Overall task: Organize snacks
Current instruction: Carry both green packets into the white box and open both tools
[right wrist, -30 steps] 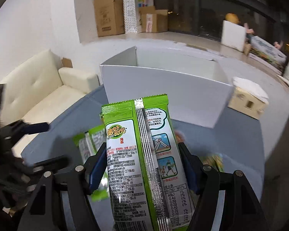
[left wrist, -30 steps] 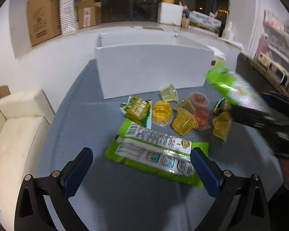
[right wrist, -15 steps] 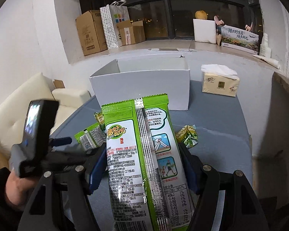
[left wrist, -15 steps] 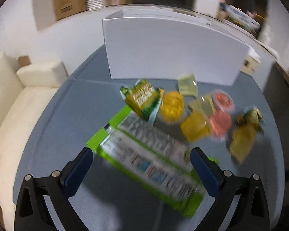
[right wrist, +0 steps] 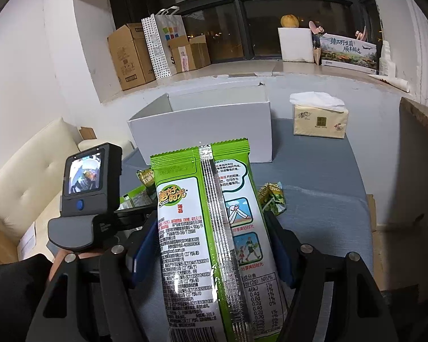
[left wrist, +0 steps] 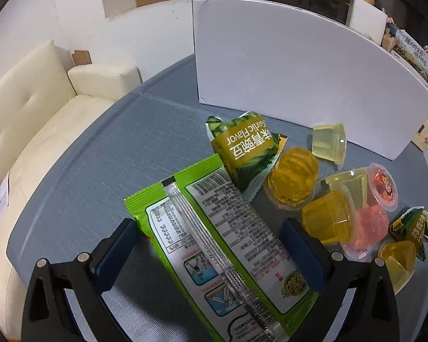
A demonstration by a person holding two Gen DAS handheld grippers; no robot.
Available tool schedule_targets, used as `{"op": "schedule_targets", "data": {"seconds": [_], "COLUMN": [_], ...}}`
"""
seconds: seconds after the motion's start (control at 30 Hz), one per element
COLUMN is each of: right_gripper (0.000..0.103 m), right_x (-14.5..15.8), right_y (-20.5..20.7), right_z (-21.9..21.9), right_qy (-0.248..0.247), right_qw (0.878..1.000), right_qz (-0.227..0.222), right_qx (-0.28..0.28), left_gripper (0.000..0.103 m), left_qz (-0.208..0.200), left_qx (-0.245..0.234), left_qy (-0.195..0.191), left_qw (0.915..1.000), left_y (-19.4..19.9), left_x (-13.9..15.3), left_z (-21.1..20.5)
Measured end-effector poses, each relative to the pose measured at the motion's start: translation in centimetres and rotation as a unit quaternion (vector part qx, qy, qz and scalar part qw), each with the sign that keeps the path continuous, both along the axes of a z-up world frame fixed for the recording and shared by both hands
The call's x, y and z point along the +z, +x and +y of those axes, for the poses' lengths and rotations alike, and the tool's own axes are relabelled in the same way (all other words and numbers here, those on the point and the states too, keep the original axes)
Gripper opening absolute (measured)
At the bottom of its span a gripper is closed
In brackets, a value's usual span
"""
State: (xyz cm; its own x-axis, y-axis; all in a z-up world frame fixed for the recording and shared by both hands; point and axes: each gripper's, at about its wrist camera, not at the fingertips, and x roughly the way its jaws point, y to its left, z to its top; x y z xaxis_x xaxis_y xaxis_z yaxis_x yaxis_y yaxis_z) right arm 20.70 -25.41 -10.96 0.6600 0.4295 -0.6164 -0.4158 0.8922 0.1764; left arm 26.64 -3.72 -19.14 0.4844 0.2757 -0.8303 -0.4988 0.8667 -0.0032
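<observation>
A green packet (right wrist: pixel 214 228) is clamped by the right gripper (right wrist: pixel 211 245); the left gripper (left wrist: pixel 211 245) is spread over another packet (left wrist: pixel 214 228), ungripped.

Dim indoor light from overhead, dark windows (right wrist: pixel 271 28) far off, sharp focus, glare on the foil packet seam (right wrist: pixel 214 199), bowed, darkened fisheye edges

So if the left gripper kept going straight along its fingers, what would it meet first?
Most likely the long green seaweed snack packet lying flat on the grey table: it already sits between the open left gripper fingers, apparently untouched. Depth is hard to judge.
</observation>
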Motion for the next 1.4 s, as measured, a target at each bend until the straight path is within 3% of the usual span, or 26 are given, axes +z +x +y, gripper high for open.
{"op": "schedule_targets", "data": {"seconds": [0.07,0.1,0.17,0.23,0.4,0.6,0.73,0.83,1.13,1.27,1.4], "right_gripper": [0.074,0.074,0.074,0.074,0.074,0.074,0.074,0.074,0.074,0.074,0.074], "right_x": [-0.2,-0.2,-0.3,-0.3,0.2,0.6,1.2,1.6,2.4,3.5,6.0], "right_y": [0.1,0.1,0.1,0.1,-0.2,-0.4,-0.7,-0.7,0.1,2.1,6.3], "right_z": [-0.2,-0.3,-0.2,-0.1,0.3,1.4,2.4,3.2,6.5,7.5,8.7], "right_qy": [0.004,0.007,0.006,0.006,0.005,-0.001,-0.011,-0.015,-0.032,-0.03,-0.028], "right_qw": [1.0,1.0,1.0,1.0,1.0,1.0,1.0,1.0,0.999,0.999,0.998], "right_qz": [0.003,0.004,0.004,0.003,-0.004,-0.007,-0.015,-0.017,-0.025,-0.032,-0.05], "right_qx": [-0.002,-0.003,-0.004,-0.004,-0.004,-0.001,0.007,0.009,0.019,0.018,0.013], "left_gripper": [0.097,0.08,0.073,0.071,0.07,0.07,0.07,0.07,0.07,0.07,0.07], "left_qz": [-0.004,-0.005,-0.015,-0.017,-0.044,-0.085,-0.118,-0.132,-0.162,-0.184,-0.206], "left_qx": [-0.011,-0.029,-0.062,-0.096,-0.161,-0.259,-0.318,-0.34,-0.366,-0.377,-0.367], "left_qy": [-0.001,-0.001,0.007,-0.013,0.003,-0.02,0.01,0.022,0.013,0.017,-0.004], "left_qw": [0.9999,0.9996,0.9979,0.9952,0.9859,0.9619,0.9407,0.931,0.9164,0.9077,0.9072], "left_y": [-0.3,-0.7,-1.6,-2.3,-5.4,-9.2,-11.3,-12.1,-10.8,-7.1,-2.2], "left_x": [0.1,0.2,0.5,0.7,2.6,5.6,8.6,10.2,12.9,14.3,16.6], "left_z": [-0.2,-0.4,-0.7,-0.8,-0.6,0.2,0.5,1.3,5.1,6.5,8.9]}}
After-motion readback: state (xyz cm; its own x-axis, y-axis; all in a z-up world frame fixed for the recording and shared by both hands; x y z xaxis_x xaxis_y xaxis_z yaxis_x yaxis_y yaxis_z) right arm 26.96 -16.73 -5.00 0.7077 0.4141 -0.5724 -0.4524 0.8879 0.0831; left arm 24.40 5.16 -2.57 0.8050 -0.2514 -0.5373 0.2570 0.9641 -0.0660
